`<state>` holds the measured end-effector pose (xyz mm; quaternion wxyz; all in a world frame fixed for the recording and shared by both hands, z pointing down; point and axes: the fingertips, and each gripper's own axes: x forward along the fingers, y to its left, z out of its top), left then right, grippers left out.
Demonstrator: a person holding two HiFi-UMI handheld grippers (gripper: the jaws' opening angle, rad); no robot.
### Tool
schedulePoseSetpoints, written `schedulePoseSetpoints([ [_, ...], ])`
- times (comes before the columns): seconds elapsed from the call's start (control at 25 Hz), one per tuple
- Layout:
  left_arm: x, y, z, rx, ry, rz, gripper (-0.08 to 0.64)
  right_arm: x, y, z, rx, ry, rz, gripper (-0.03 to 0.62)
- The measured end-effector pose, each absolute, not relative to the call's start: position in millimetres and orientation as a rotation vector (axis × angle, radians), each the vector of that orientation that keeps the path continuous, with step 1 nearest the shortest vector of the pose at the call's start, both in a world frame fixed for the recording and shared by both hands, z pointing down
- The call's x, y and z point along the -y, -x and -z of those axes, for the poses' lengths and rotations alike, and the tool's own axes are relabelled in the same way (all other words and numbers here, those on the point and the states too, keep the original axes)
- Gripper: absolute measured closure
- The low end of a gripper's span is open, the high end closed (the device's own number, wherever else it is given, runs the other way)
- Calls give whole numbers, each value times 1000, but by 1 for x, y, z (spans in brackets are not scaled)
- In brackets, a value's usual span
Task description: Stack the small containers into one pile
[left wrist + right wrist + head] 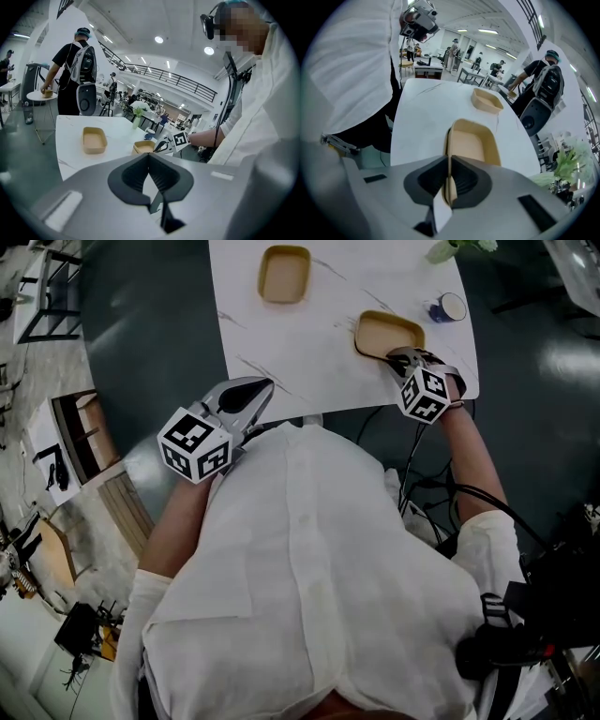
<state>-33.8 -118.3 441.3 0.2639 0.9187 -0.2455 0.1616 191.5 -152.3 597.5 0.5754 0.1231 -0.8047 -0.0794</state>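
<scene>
Two tan, shallow containers lie on the white marble table (281,352). One container (284,274) sits at the far middle, also visible as the left container (93,139) and the farther container (486,101). The nearer container (386,334) lies at the right front. My right gripper (398,357) is shut on its near rim, and the rim edge stands between the closed jaws (449,164) with the tray body (471,140) stretching ahead. My left gripper (262,388) hovers at the table's front edge, shut and empty (149,157).
A small blue-and-white cup (448,307) and a green plant (459,247) stand at the table's far right corner. Cables (422,484) hang off the front right edge. A person in black with a backpack (75,75) stands at another table beyond.
</scene>
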Motion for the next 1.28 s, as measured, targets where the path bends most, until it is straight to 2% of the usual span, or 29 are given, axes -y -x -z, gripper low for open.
schedulePoseSetpoints([
  [0.16,120,35,-441,670,-2479,-439,552,151,-190,-601,1902,-279,148,564],
  [0.28,120,36,-441,668,-2480,-439,552,151,-189,-601,1899,-279,139,517],
  [0.64,124,57,-441,655,-2494,-410,552,156,-160,-573,1936,-366,85,509],
  [0.92,125,95,-435,650,-2500,-374,552,184,-79,-529,2072,-562,-77,511],
  [1.28,135,159,-437,724,-2493,-356,552,268,30,-523,2191,-796,-378,511],
])
